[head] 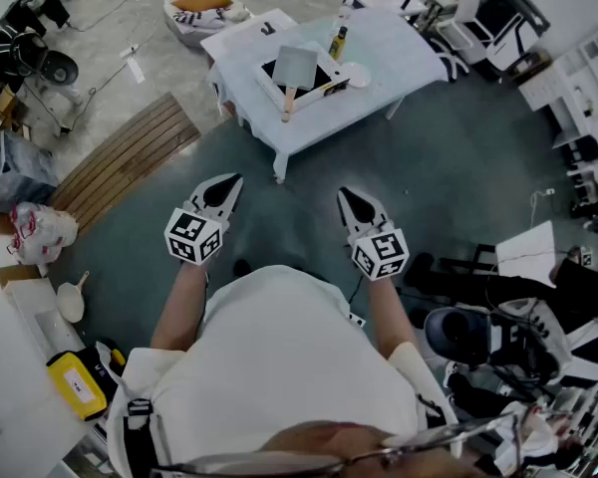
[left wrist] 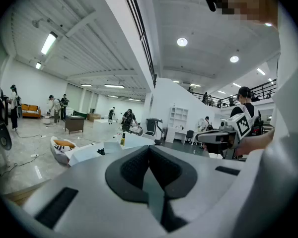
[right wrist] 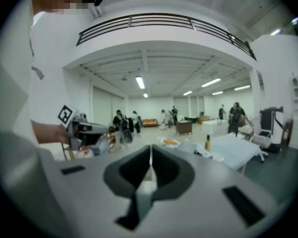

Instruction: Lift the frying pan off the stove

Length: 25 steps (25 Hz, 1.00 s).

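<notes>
The frying pan (head: 297, 66) sits far ahead on the stove (head: 270, 69), which stands on a white table (head: 399, 53). Its wooden handle points toward the near side. A bottle (head: 337, 40) stands on the table just beyond the stove, to the right.

Only the head view shows the pan and stove clearly. It also shows the person holding both tools close to the chest over bare floor, well apart from the table: the left gripper (head: 234, 179) on the left and the right gripper (head: 347, 195) on the right. Slatted wooden boards (head: 130, 162) lie on the floor at far left.

The head view does not show how the jaws stand. The left gripper view does: on the left gripper (left wrist: 149, 148) the 2 dark pads meet along a thin line with nothing between them. It also shows the table (left wrist: 87, 152) and bottle (left wrist: 122, 139) beyond, and the right gripper (left wrist: 223, 138) off to the right.

The right gripper view shows the jaws of the right gripper (right wrist: 150, 155) likewise pressed together and empty. The left gripper (right wrist: 84, 129) is at the left, and the table (right wrist: 238, 150) and bottle (right wrist: 207, 143) are at the right. Several people (right wrist: 120, 123) stand far back in the hall.
</notes>
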Motion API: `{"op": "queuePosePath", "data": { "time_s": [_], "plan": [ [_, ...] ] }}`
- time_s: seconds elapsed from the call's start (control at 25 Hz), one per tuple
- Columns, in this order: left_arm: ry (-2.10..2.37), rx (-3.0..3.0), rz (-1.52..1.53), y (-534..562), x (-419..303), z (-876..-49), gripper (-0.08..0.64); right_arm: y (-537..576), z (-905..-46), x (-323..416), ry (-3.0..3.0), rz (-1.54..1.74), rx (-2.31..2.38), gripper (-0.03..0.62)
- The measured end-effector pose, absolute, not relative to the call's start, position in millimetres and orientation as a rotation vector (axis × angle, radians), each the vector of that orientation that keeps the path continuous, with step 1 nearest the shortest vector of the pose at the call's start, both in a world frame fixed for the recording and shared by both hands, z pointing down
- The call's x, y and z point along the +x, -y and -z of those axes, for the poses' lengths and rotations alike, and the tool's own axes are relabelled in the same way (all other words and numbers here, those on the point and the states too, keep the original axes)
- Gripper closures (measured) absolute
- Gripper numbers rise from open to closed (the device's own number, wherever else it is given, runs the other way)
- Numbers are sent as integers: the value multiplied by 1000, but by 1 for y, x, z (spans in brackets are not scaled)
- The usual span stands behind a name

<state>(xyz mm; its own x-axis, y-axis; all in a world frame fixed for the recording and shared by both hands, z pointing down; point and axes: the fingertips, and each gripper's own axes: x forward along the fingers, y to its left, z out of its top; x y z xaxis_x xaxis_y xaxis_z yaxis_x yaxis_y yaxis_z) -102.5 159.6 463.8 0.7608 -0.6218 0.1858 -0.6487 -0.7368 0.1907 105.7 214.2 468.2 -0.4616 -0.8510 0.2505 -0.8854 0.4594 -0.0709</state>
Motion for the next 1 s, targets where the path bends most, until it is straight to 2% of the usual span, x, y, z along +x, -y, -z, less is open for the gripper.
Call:
{"op": "queuePosePath", "data": {
  "time_s": [0.52, 1.0],
  "plan": [
    [1032, 2705, -176, -173, -90, -461, 529, -222, -463, 117, 2558, -284, 1484, 558],
    [1113, 2663, -162, -192, -61, -467, 529, -226, -467, 157, 2589, -309, 1438, 558]
  ]
}}
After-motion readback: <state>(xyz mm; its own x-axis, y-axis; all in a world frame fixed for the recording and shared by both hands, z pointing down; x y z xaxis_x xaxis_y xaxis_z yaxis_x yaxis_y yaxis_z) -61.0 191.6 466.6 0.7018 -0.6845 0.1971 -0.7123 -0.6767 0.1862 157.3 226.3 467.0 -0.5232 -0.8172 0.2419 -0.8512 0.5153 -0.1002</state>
